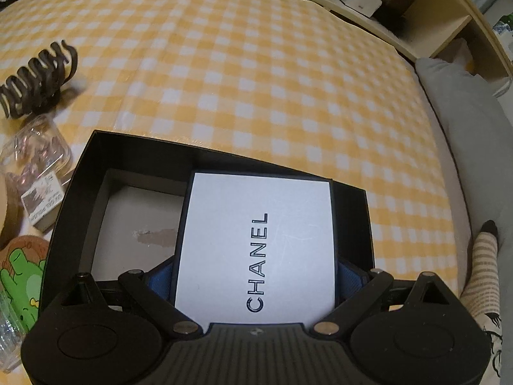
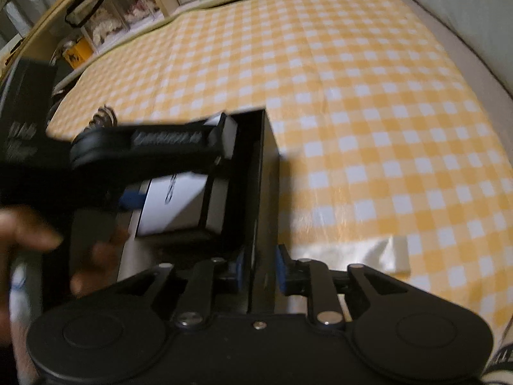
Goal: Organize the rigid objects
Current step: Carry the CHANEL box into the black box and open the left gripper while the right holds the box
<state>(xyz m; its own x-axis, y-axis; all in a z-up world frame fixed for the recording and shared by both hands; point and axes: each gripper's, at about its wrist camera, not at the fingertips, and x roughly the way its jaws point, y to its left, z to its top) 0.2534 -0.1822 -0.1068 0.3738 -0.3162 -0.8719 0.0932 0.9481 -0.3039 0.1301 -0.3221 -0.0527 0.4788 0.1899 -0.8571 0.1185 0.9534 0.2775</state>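
Left gripper (image 1: 255,276) pinches the white box (image 1: 256,243) by its long sides, long axis along the fingers, lettering reading away, inside the black box (image 1: 80,173) on the checked cloth (image 1: 256,80); right gripper (image 2: 259,271) clamps the black box's wall.

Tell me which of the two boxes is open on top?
The big black box is open, its pale floor showing. The smaller white Chanel box, closed, is held by the left hand-held gripper inside it. The right hand-held gripper pinches the black box's wall.
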